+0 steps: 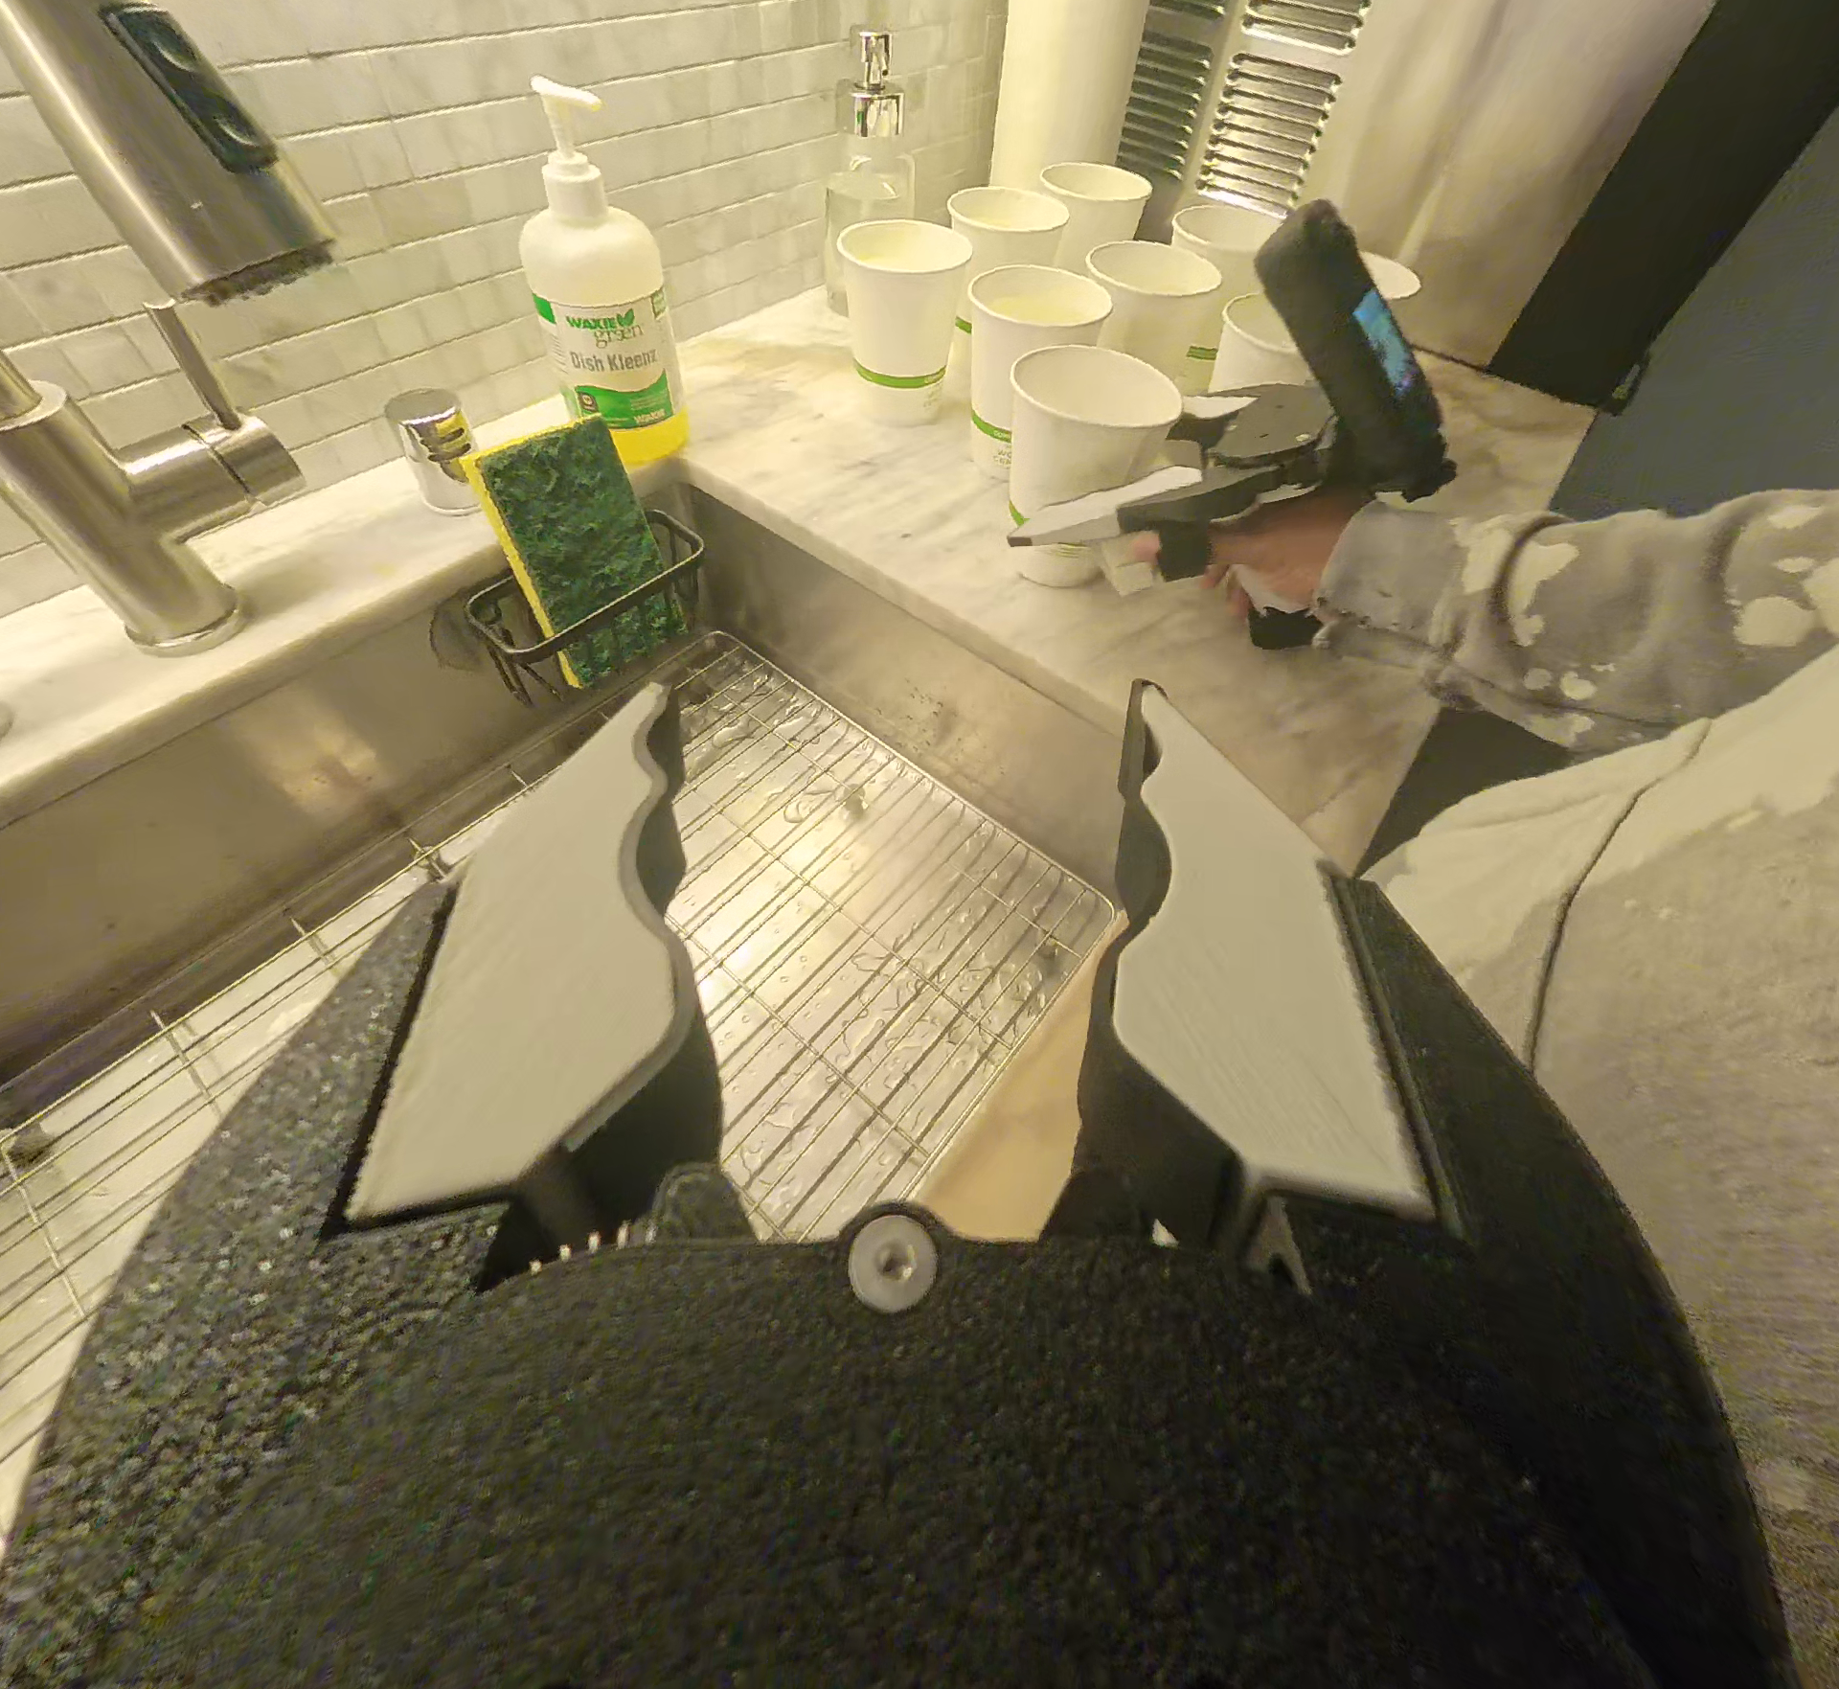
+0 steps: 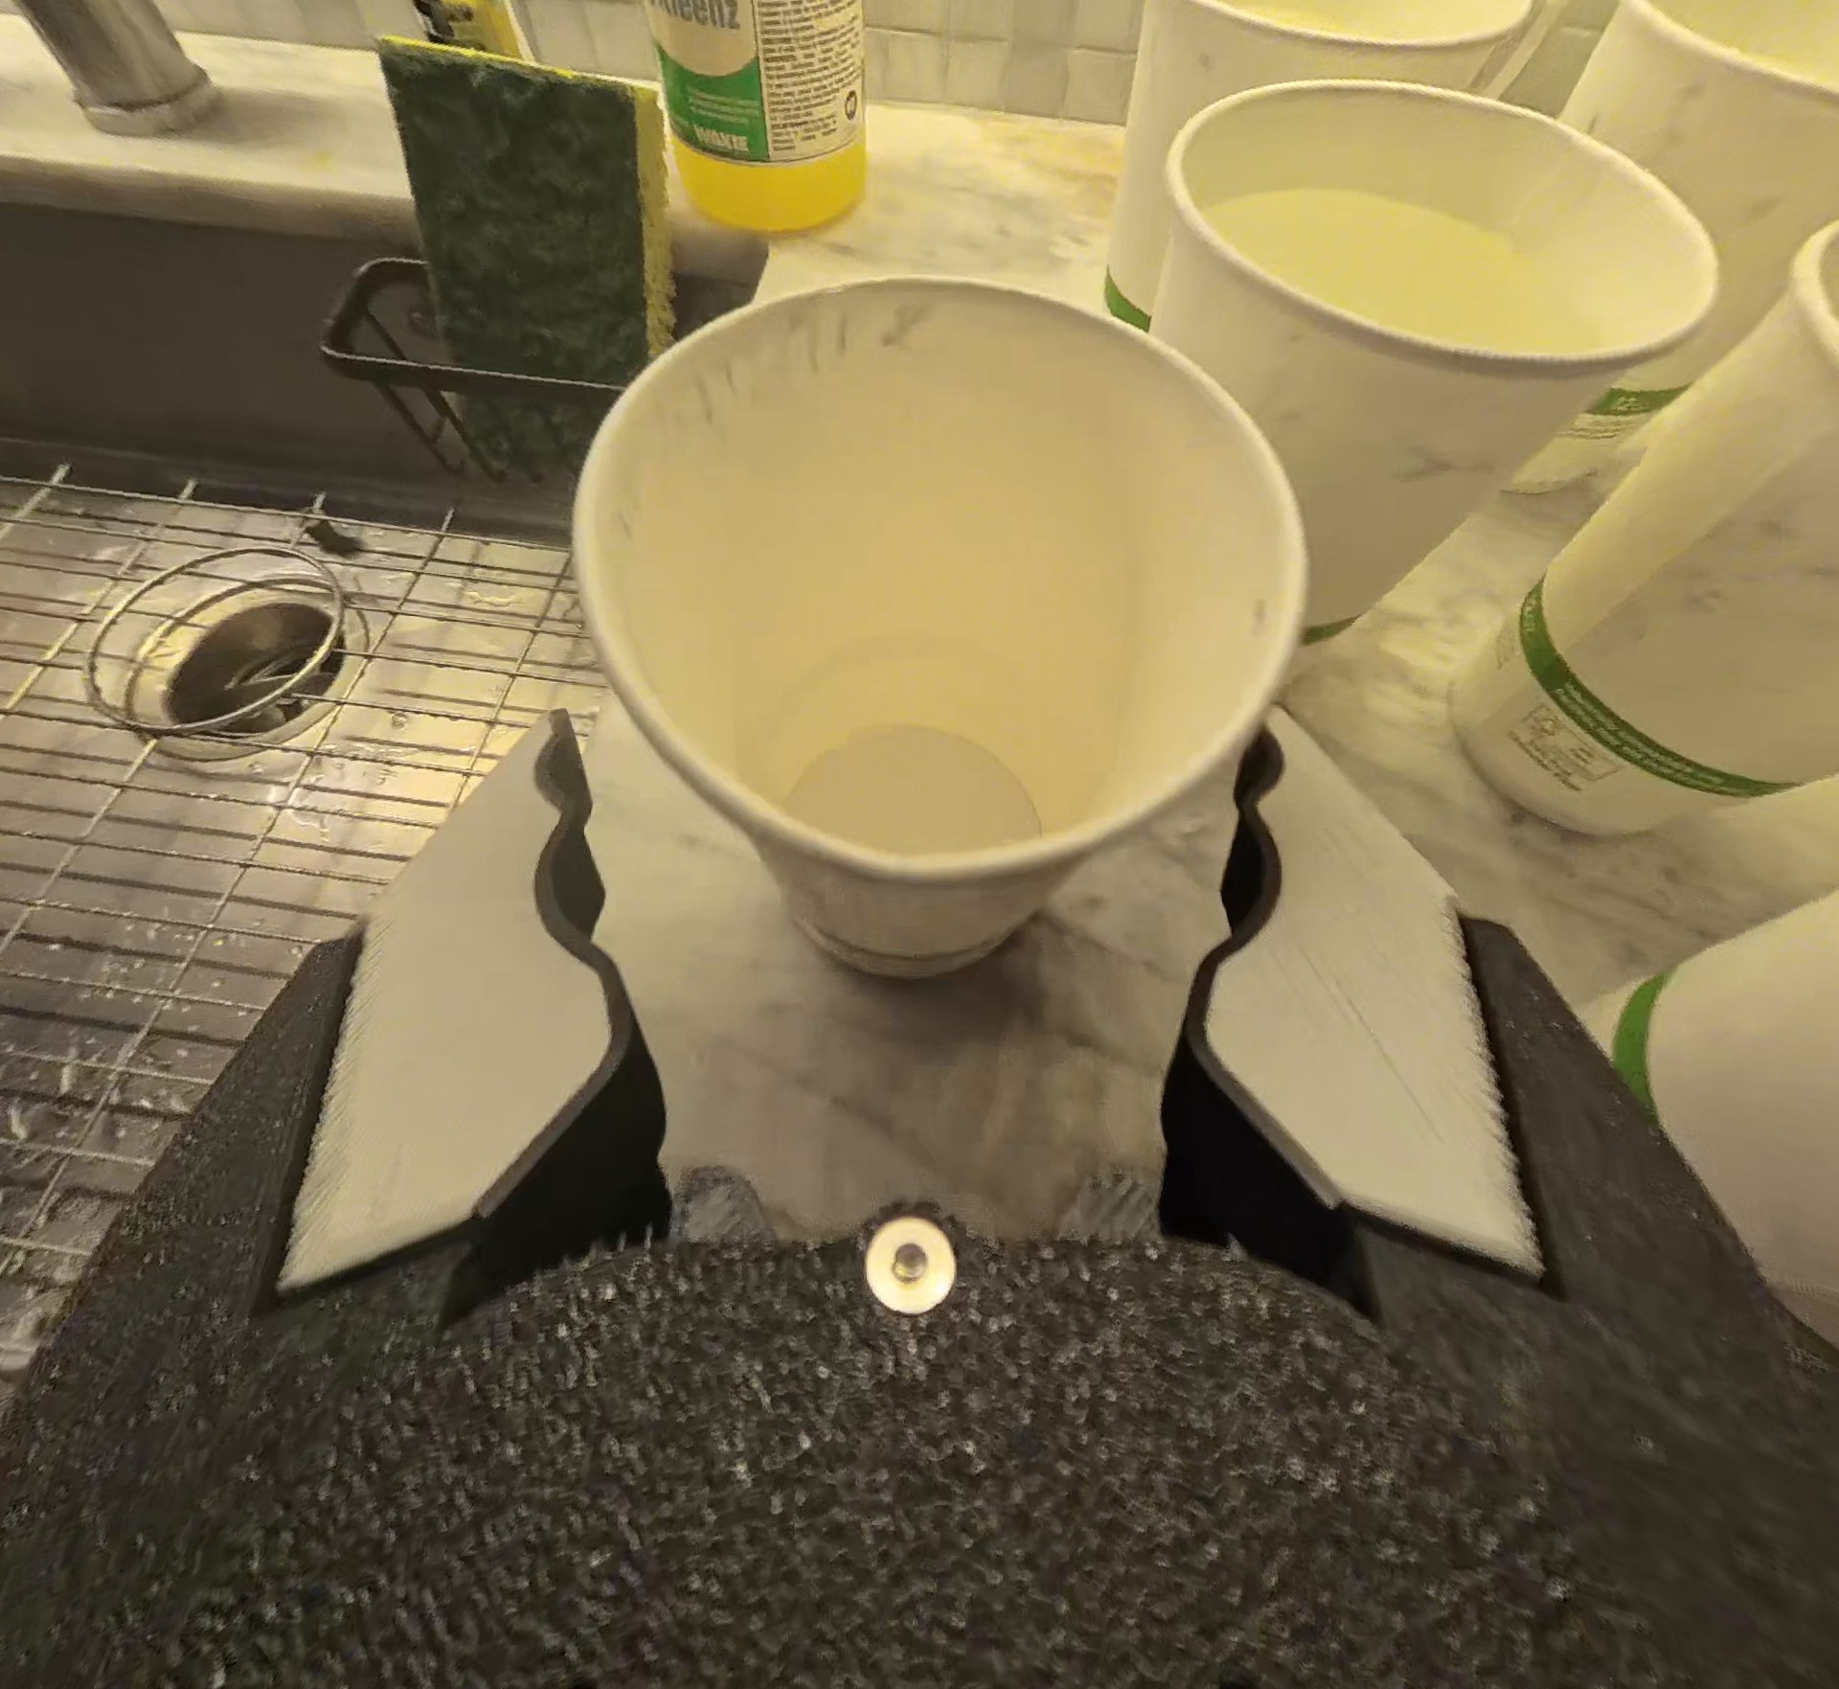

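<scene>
Two hand-held grippers show. The right hand-held gripper (image 2: 911, 845) has its jaws apart, straddling an empty paper cup (image 2: 935, 606) that stands upright on the marble tabletop (image 2: 896, 1074), its long axis vertical; whether the fingers touch the cup wall I cannot tell. This cup is the nearest of a cluster of cups (image 2: 1433, 327), some holding liquid, to the right and farther back. The left hand-held gripper (image 1: 901, 716) hangs spread and empty over the sink grid (image 1: 876, 925), well apart from the cup (image 1: 1085, 437). A sponge (image 1: 572, 546) and soap bottle (image 1: 597, 288) stand far left.
</scene>
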`<action>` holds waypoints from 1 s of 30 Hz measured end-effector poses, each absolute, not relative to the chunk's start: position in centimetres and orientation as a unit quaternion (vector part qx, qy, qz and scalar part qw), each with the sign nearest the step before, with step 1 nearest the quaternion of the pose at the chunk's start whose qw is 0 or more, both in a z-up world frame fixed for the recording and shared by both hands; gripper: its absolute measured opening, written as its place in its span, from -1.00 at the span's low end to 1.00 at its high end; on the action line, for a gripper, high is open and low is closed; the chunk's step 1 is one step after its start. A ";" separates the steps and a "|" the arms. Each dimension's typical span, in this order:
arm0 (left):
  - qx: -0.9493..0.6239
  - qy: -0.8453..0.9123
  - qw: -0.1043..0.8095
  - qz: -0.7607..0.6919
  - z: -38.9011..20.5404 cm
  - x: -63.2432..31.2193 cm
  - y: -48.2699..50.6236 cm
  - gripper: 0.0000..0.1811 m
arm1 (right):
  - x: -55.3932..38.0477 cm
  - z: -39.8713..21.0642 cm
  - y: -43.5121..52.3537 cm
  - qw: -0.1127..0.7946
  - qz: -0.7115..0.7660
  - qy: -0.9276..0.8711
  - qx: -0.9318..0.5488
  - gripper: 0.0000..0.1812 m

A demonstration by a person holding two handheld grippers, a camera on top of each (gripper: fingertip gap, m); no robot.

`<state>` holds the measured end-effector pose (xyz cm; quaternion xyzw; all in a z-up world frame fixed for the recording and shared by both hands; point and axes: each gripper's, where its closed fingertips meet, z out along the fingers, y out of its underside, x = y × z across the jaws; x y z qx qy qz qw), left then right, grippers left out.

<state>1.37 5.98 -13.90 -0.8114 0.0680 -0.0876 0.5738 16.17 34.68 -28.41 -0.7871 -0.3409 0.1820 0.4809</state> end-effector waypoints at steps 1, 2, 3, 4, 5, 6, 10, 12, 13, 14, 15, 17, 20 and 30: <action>-0.812 0.066 0.573 -0.086 -14.0 1.5 6.3 -0.03 | 16.7 -28.3 34.4 0.483 0.185 -0.342 -0.785 0.40; -0.812 0.065 0.573 -0.085 -14.0 1.6 6.5 -0.03 | 17.4 -28.1 34.1 0.483 0.186 -0.345 -0.783 0.40; -0.811 0.063 0.575 -0.085 -14.0 1.7 6.8 -0.03 | 18.2 -27.8 33.8 0.485 0.187 -0.345 -0.781 0.39; -0.810 0.062 0.576 -0.085 -14.0 1.8 7.1 -0.03 | 19.1 -27.4 33.5 0.490 0.188 -0.342 -0.779 0.37; -0.809 0.061 0.578 -0.085 -14.0 2.0 7.4 -0.03 | 20.1 -27.0 33.3 0.495 0.187 -0.336 -0.779 0.36; -0.809 0.060 0.578 -0.086 -14.0 2.1 7.7 -0.03 | 21.3 -26.6 33.2 0.502 0.184 -0.327 -0.779 0.33; -0.801 0.051 0.586 -0.108 -13.8 2.9 8.8 -0.03 | 26.7 -25.8 33.1 0.520 0.160 -0.273 -0.793 0.27; -0.798 0.046 0.590 -0.114 -13.6 3.2 9.4 -0.03 | 29.3 -26.1 33.6 0.524 0.147 -0.244 -0.803 0.26; -0.795 0.042 0.593 -0.119 -13.5 3.2 9.6 -0.03 | 30.5 -26.3 34.1 0.525 0.140 -0.232 -0.807 0.26; -0.792 0.037 0.597 -0.124 -13.3 3.3 9.8 -0.03 | 31.6 -26.6 34.7 0.524 0.134 -0.222 -0.811 0.28; -0.789 0.032 0.600 -0.126 -13.1 3.3 9.9 -0.03 | 32.4 -26.9 35.4 0.522 0.130 -0.215 -0.815 0.29; -0.787 0.027 0.604 -0.121 -13.0 3.1 10.1 -0.03 | 33.4 -27.7 36.8 0.513 0.128 -0.214 -0.821 0.32; -0.792 0.021 0.602 -0.097 -13.2 2.4 10.1 -0.02 | 33.3 -28.3 38.9 0.505 0.136 -0.227 -0.822 0.34; -0.806 -0.062 0.588 -0.027 -14.7 -1.0 6.4 -0.02 | 30.9 -28.7 43.5 0.496 0.145 -0.264 -0.815 0.22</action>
